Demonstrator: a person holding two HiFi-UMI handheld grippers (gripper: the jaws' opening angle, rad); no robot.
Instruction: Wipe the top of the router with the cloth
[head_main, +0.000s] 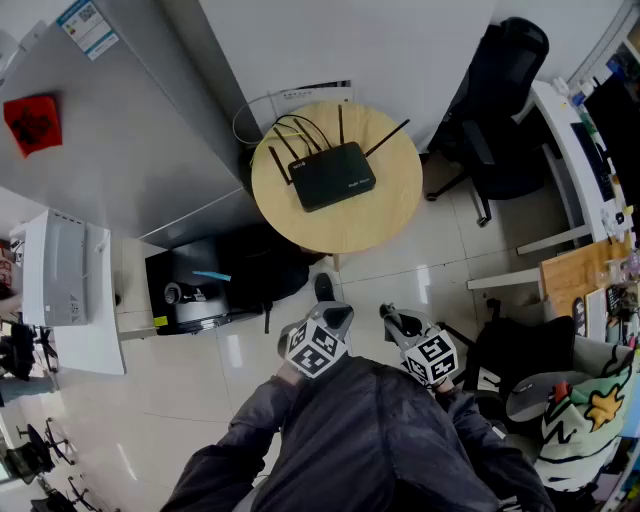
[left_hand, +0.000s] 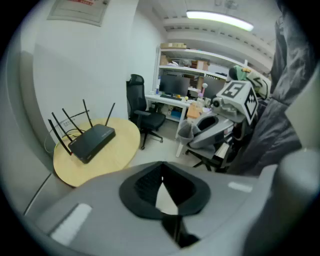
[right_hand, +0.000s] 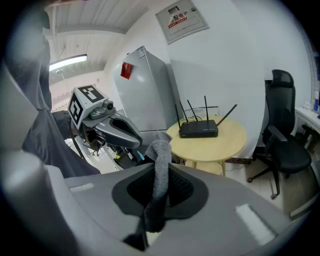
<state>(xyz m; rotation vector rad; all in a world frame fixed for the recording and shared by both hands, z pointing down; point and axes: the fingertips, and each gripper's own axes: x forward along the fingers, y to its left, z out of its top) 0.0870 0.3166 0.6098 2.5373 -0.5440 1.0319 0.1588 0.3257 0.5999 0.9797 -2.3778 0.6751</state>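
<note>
A black router (head_main: 333, 175) with several thin antennas lies on a round wooden table (head_main: 380, 215) against the white wall. Both grippers hang low in front of the person, over the floor and well short of the table. In the head view the left gripper (head_main: 328, 302) and the right gripper (head_main: 394, 320) point toward the table. The left gripper (left_hand: 161, 167) is shut with nothing in it; the router (left_hand: 92, 141) shows far ahead of it. The right gripper (right_hand: 159, 172) is shut on a grey cloth (right_hand: 161, 152) that sticks up between its pads, with the router (right_hand: 199, 129) beyond.
A black office chair (head_main: 500, 110) stands right of the table beside a white desk (head_main: 565, 150). A grey cabinet (head_main: 110, 120) and a black bin (head_main: 215, 285) flank the table's left. Bags (head_main: 570, 400) crowd the floor at the right. A white machine (head_main: 60, 270) sits far left.
</note>
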